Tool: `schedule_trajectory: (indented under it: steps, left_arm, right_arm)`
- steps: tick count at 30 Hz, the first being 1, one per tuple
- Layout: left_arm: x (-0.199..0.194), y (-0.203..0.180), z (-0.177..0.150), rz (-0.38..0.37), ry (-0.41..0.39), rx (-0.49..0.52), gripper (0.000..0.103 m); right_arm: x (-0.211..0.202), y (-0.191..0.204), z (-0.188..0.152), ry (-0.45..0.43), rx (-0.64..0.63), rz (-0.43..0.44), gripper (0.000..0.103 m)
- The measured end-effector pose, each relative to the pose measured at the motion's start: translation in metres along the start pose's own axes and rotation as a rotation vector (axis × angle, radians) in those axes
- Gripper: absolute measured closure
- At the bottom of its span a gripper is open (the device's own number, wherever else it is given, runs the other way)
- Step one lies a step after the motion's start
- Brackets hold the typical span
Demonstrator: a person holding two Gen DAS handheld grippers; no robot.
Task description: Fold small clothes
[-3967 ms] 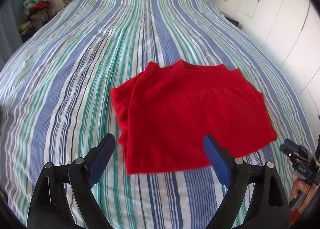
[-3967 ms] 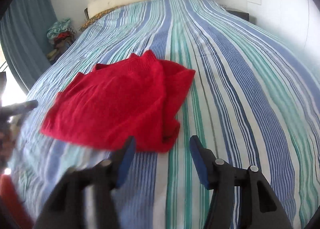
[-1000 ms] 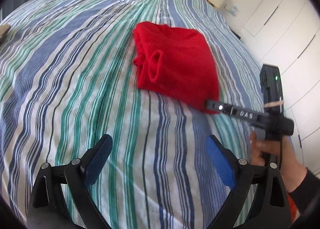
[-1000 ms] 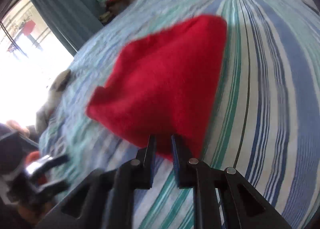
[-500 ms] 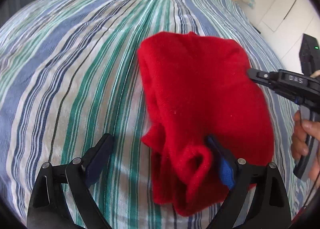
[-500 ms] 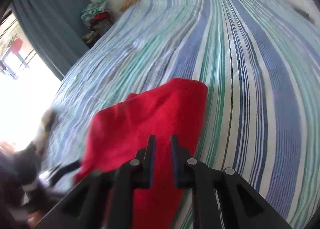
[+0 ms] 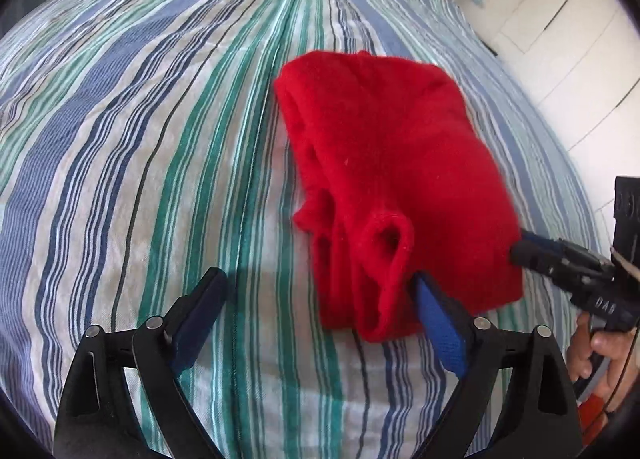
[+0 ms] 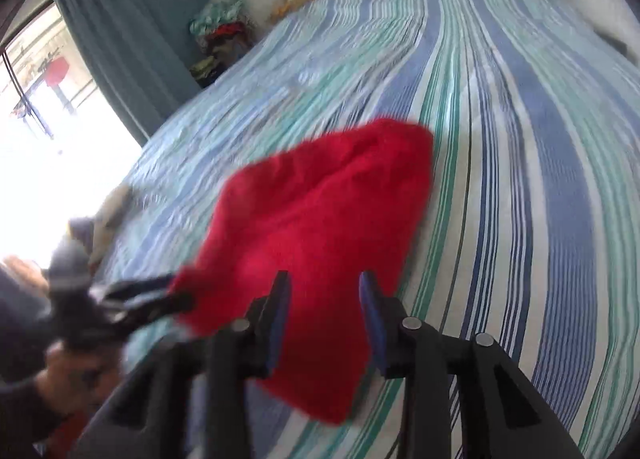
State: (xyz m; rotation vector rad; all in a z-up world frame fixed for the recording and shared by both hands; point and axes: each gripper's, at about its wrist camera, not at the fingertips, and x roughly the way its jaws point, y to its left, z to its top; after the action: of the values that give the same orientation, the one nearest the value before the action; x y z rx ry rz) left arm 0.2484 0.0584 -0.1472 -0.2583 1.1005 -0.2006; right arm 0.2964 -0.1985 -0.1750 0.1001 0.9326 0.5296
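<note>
Striped bedspread (image 7: 160, 139) in blue, green and white carries the red sweater (image 7: 392, 179), folded into a bundle at 1 o'clock from the left tool (image 7: 320, 299). Left tool spread wide, its right finger touching the sweater's near edge. Right tool (image 8: 324, 299) partly parted over the fabric, gripping nothing. Sweater looks soft, light, floppy, non-slippery knit; judged best taken at a folded edge or corner. Right tool's body reads "DAB".

The right wrist view is motion-blurred, smearing the red garment (image 8: 320, 227) and left tool (image 8: 152, 297). The garment's near corner hides behind the left tool's fingers (image 7: 440, 319).
</note>
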Motion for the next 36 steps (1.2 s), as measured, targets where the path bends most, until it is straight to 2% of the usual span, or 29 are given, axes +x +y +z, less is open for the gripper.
schedule_trajectory:
  steps: [2, 4, 5, 6, 7, 9, 11, 13, 14, 15, 16, 17, 18, 20, 24, 30, 33, 35, 36]
  left_arm:
    - [-0.016, 0.004, 0.001, -0.057, -0.027, -0.03, 0.014]
    - [-0.034, 0.008, 0.01, -0.134, -0.09, -0.057, 0.009]
    - [-0.038, 0.008, 0.016, -0.16, -0.113, -0.061, 0.004]
    - [-0.037, 0.008, 0.023, -0.181, -0.119, -0.068, 0.004]
    - [-0.031, 0.009, 0.031, -0.208, -0.102, -0.079, 0.003]
    - [-0.003, 0.012, 0.046, -0.246, -0.024, -0.105, 0.003]
    - [0.026, 0.013, 0.053, -0.216, 0.038, -0.136, 0.004]
    - [0.044, 0.009, 0.054, -0.216, 0.059, -0.136, 0.004]
    - [0.045, 0.003, 0.053, -0.223, 0.05, -0.113, 0.005]
    - [0.045, -0.002, 0.051, -0.237, 0.047, -0.08, 0.016]
    - [0.047, -0.009, 0.049, -0.248, 0.065, -0.047, 0.032]
    - [0.05, -0.012, 0.049, -0.221, 0.093, -0.027, 0.062]
    - [0.048, -0.012, 0.051, -0.22, 0.1, -0.036, 0.069]
    - [0.036, -0.009, 0.059, -0.261, 0.092, -0.074, 0.076]
    - [-0.012, -0.019, 0.086, -0.303, -0.009, -0.04, 0.076]
    - [-0.088, -0.038, 0.131, -0.354, -0.177, 0.022, 0.076]
    - [-0.091, -0.04, 0.132, -0.344, -0.183, 0.039, 0.074]
    - [-0.069, -0.04, 0.123, -0.321, -0.14, 0.032, 0.071]
    - [-0.053, -0.04, 0.117, -0.295, -0.113, 0.024, 0.063]
  right_arm:
    - [0.013, 0.0, -0.024, 0.104, -0.035, -0.05, 0.065]
    - [0.003, -0.005, -0.03, 0.079, -0.027, -0.033, 0.062]
    - [-0.005, -0.009, -0.026, 0.049, -0.001, -0.013, 0.044]
    - [-0.014, -0.018, -0.023, 0.013, 0.033, 0.011, 0.021]
    - [-0.02, -0.024, -0.017, -0.031, 0.072, 0.037, 0.015]
    - [-0.02, -0.038, -0.003, -0.087, 0.143, 0.082, 0.015]
    - [-0.002, -0.051, 0.007, -0.071, 0.214, 0.127, 0.015]
    - [0.027, -0.06, 0.012, -0.031, 0.293, 0.182, 0.02]
    - [0.042, -0.063, 0.011, -0.008, 0.33, 0.208, 0.026]
    - [0.055, -0.063, 0.01, 0.007, 0.357, 0.226, 0.033]
    - [0.065, -0.059, 0.009, 0.01, 0.362, 0.242, 0.04]
    - [0.071, -0.054, 0.008, 0.014, 0.353, 0.244, 0.052]
    - [0.074, -0.048, 0.01, 0.021, 0.336, 0.222, 0.063]
    - [0.068, -0.037, 0.016, 0.015, 0.31, 0.173, 0.069]
    - [0.03, -0.009, 0.046, -0.059, 0.188, 0.13, 0.072]
    - [-0.039, 0.025, 0.109, -0.218, 0.08, 0.143, 0.072]
    - [-0.058, 0.034, 0.127, -0.25, 0.058, 0.147, 0.071]
    - [-0.055, 0.033, 0.128, -0.223, 0.061, 0.133, 0.071]
    - [-0.051, 0.029, 0.122, -0.204, 0.071, 0.121, 0.07]
